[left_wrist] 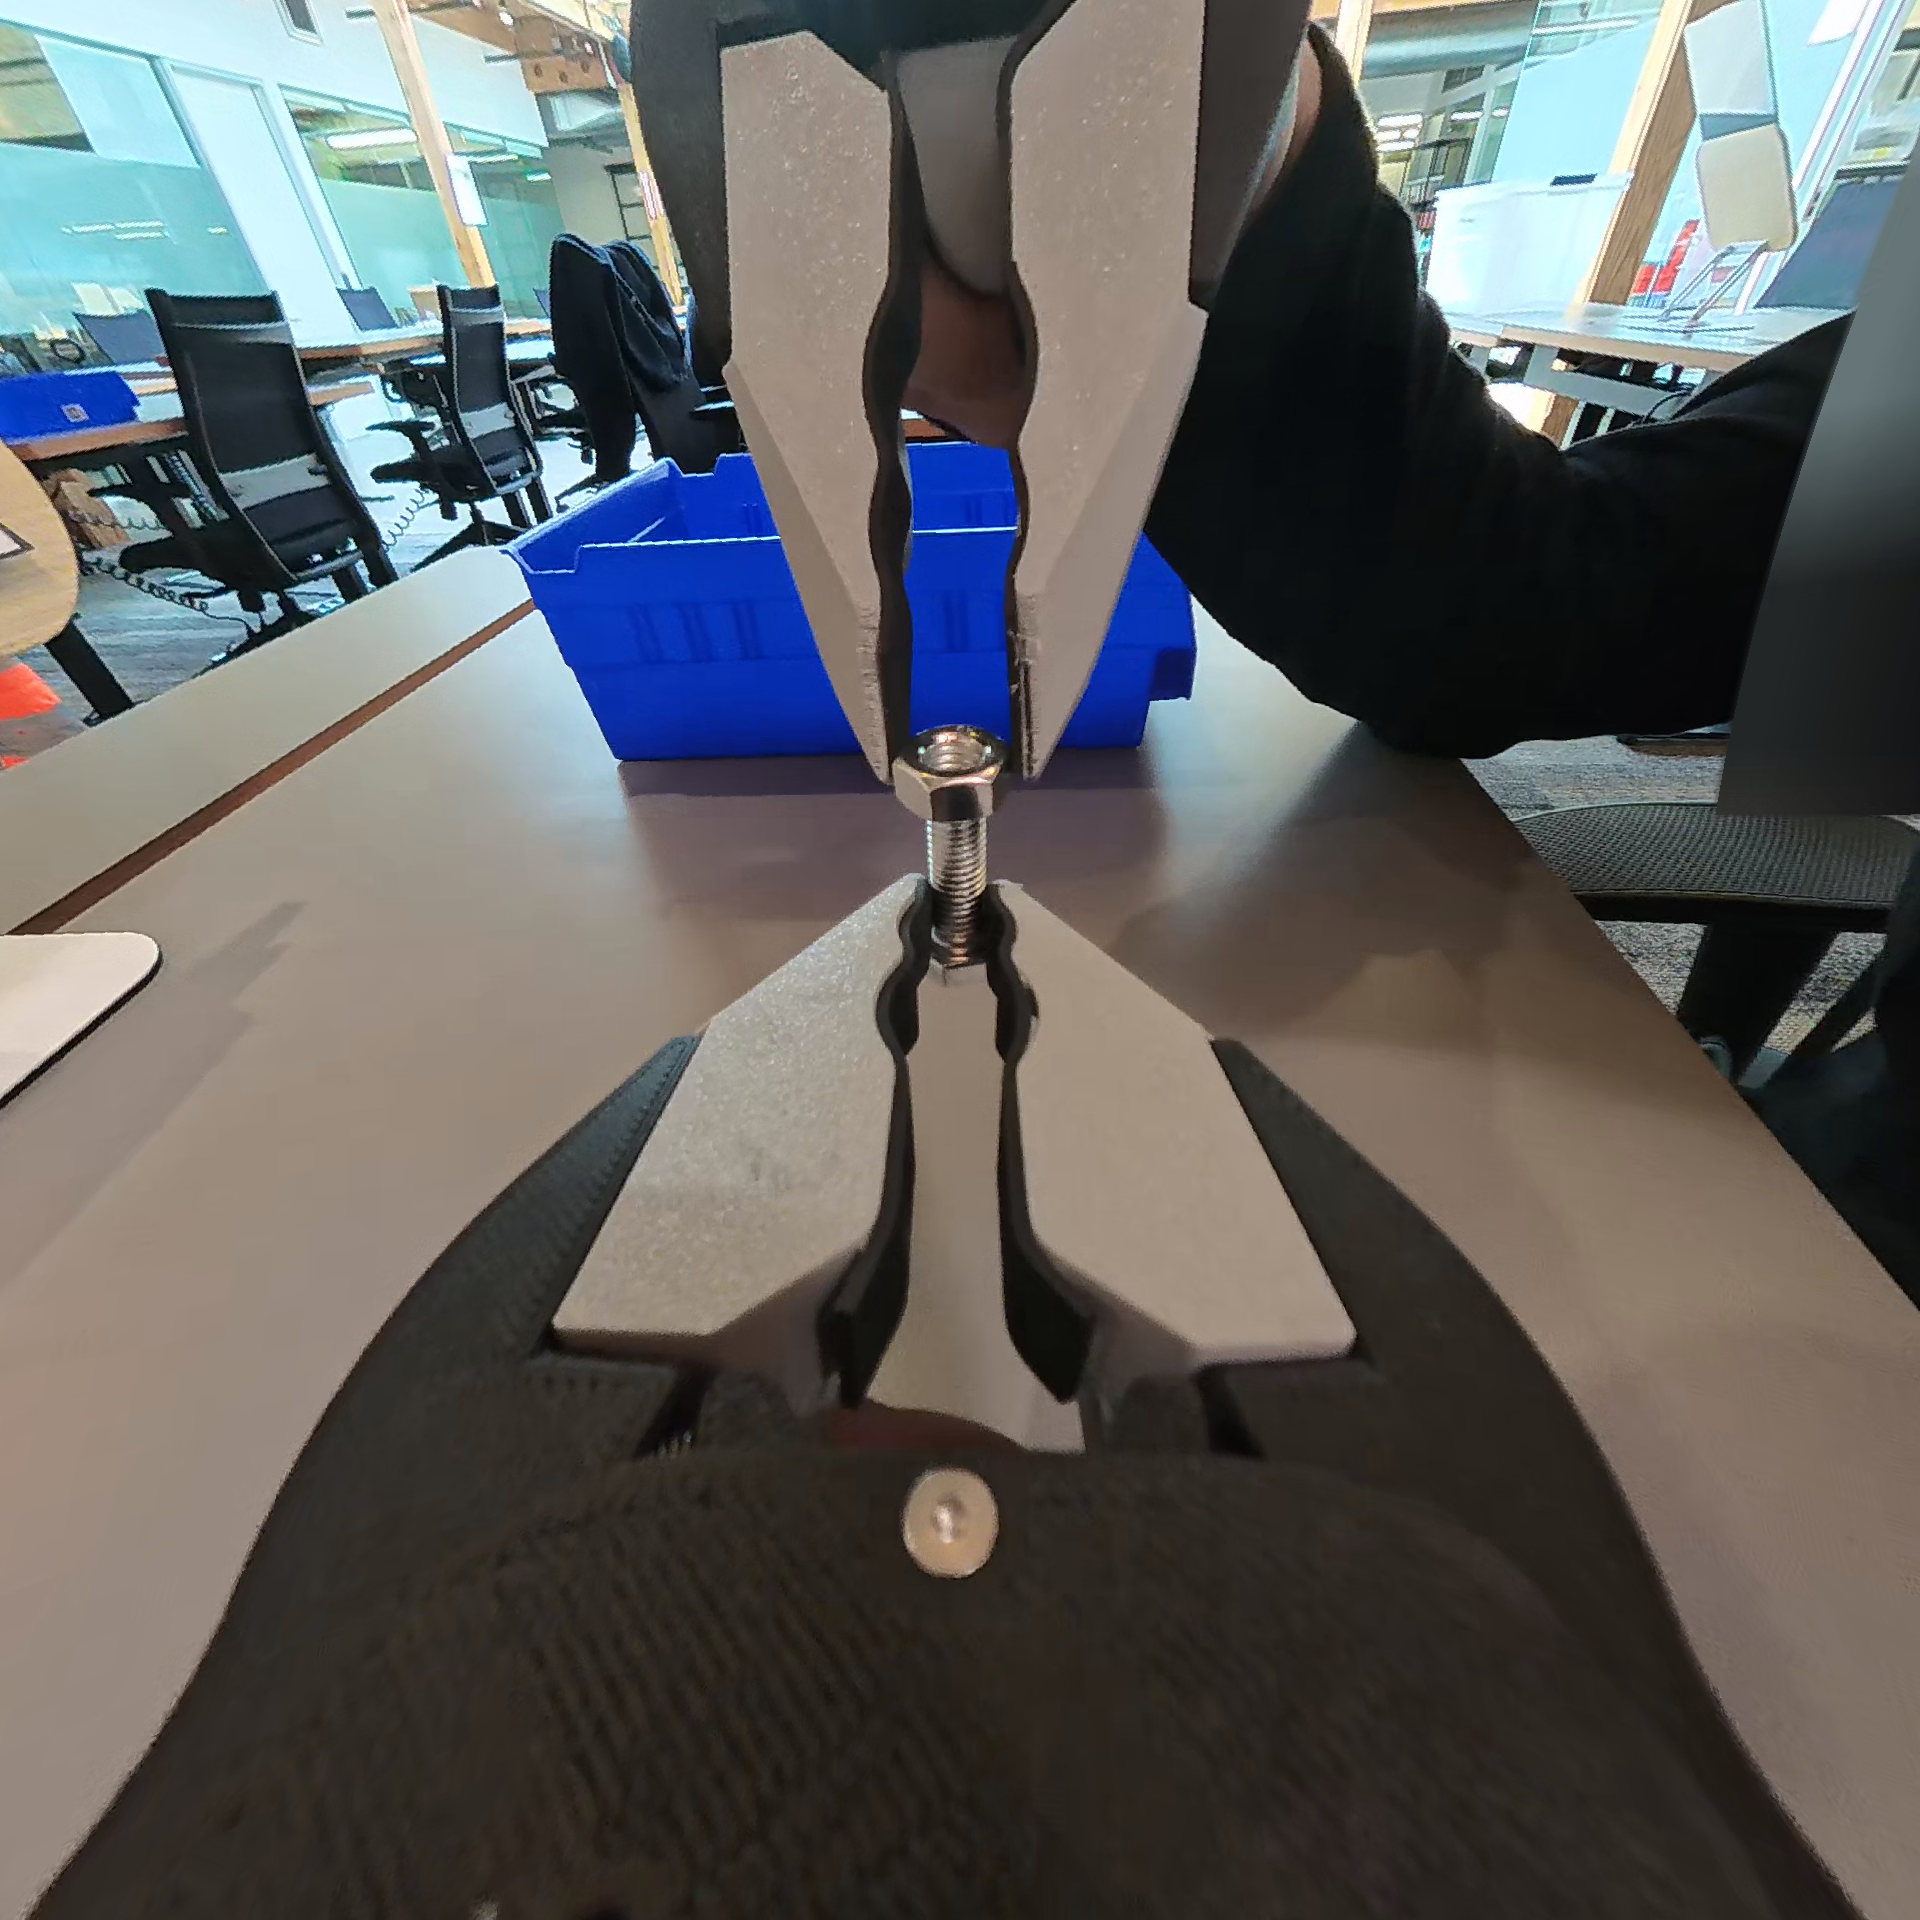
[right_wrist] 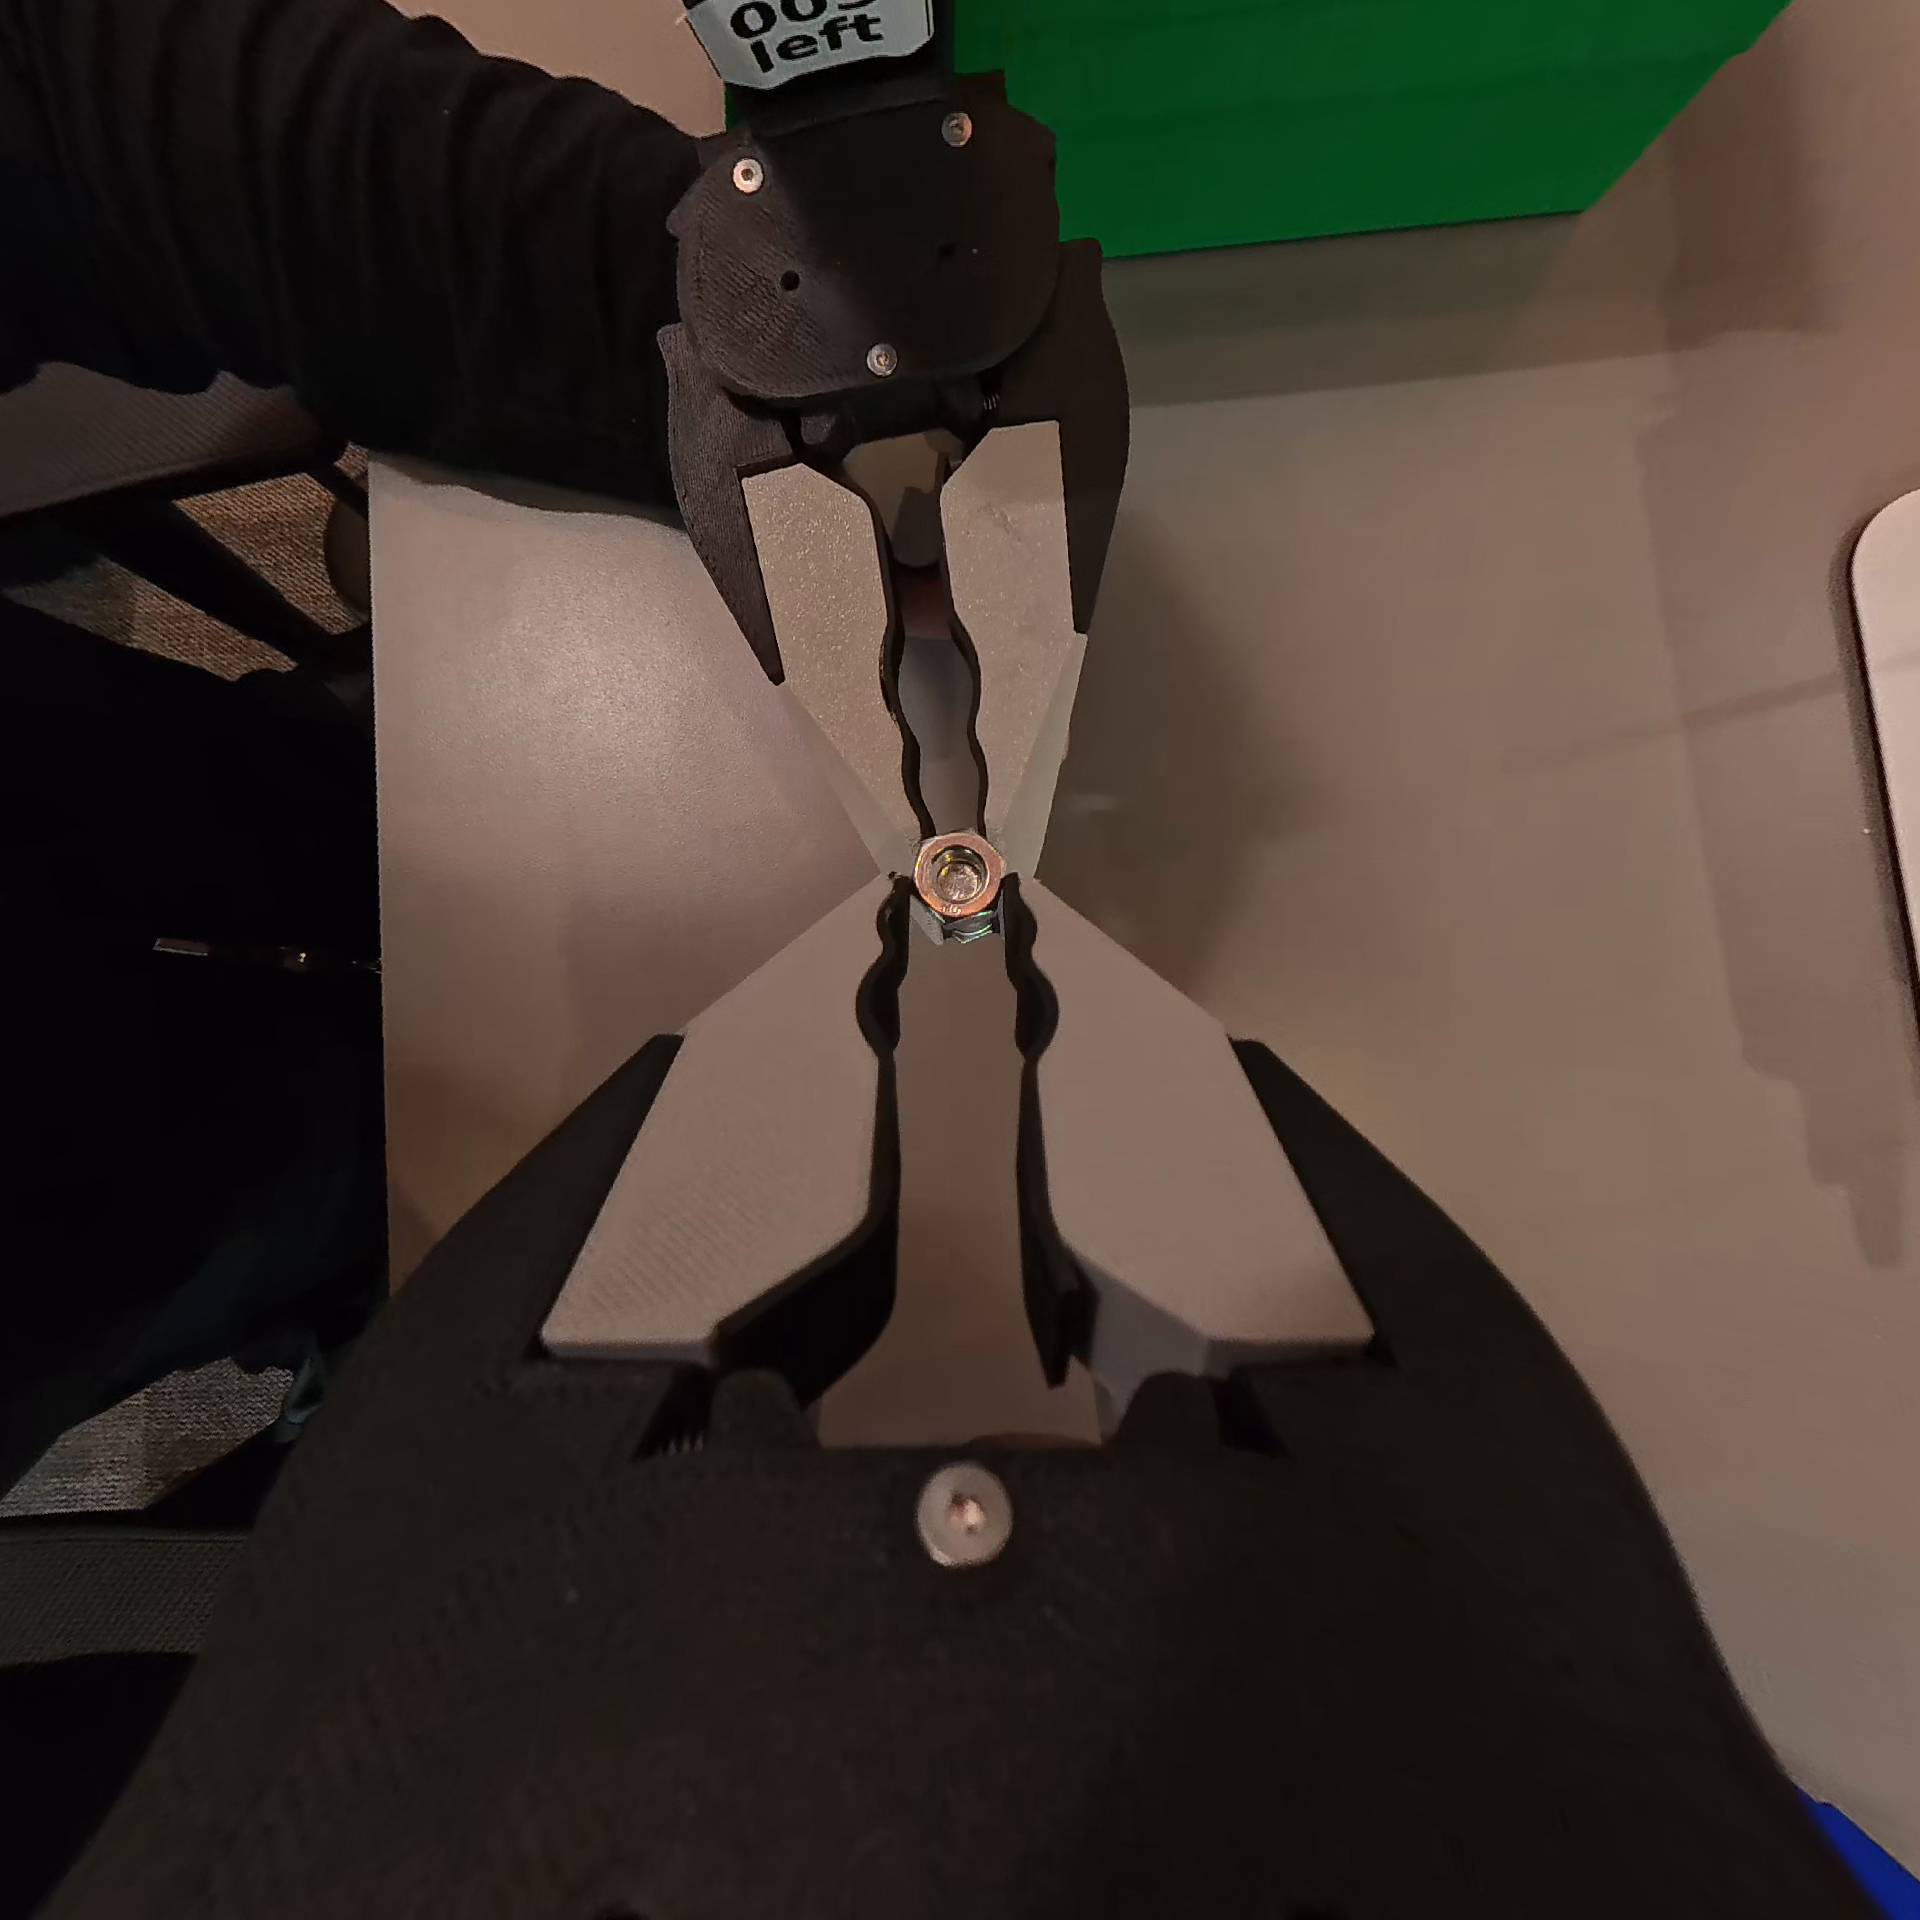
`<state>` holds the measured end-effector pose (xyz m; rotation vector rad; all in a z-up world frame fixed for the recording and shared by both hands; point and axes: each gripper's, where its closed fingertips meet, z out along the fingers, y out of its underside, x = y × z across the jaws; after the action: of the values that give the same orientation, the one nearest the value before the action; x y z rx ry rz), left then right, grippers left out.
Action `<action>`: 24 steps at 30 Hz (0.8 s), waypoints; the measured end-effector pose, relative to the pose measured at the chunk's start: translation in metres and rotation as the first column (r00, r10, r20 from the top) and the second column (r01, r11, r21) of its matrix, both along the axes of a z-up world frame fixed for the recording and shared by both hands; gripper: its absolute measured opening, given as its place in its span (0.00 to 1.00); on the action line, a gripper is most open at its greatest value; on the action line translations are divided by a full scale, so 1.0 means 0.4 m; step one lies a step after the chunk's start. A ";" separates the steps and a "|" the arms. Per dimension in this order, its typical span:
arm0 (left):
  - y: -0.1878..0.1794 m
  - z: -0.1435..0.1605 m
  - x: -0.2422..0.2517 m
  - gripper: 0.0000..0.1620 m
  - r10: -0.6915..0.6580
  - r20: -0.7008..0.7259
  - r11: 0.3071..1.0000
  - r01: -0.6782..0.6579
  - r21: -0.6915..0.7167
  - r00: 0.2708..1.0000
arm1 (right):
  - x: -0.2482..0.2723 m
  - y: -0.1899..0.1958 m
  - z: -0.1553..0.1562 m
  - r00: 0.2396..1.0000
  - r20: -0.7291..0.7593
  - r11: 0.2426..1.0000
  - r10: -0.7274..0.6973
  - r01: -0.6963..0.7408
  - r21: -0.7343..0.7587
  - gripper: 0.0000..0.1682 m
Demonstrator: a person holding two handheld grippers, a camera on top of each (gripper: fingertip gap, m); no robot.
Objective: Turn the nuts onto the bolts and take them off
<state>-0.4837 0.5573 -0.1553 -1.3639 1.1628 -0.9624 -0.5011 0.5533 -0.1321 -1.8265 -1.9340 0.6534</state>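
The left gripper (left_wrist: pixel 954 914) clamped the bolt (left_wrist: pixel 950 868) near its head, shank upright above the counter (left_wrist: pixel 416 935). The right gripper (right_wrist: pixel 958 914), descending from above, pinched the nut (left_wrist: pixel 949 774) seated on the shank's tip, coaxial with it.

Bright daylight from rear windows (left_wrist: pixel 125 187); dimmer overhead view, soft shadows on table (right_wrist: pixel 1455 727), wide-angle edge distortion.
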 end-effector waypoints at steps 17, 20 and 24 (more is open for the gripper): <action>0.001 -0.001 -0.001 0.04 0.001 -0.003 1.000 -0.002 -0.002 1.000 | -0.001 0.000 -0.003 1.000 -0.003 1.000 0.000 0.000 -0.007 0.09; 0.000 -0.001 -0.001 0.04 0.001 -0.002 1.000 -0.001 -0.001 1.000 | -0.001 0.000 -0.002 1.000 -0.004 1.000 0.000 -0.001 -0.007 0.09; 0.000 -0.001 -0.001 0.04 0.000 -0.001 1.000 0.000 -0.003 1.000 | 0.000 0.001 0.006 1.000 -0.016 1.000 -0.002 0.002 -0.005 0.11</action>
<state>-0.4842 0.5574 -0.1556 -1.3674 1.1626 -0.9638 -0.5009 0.5537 -0.1298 -1.8200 -1.9218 0.6708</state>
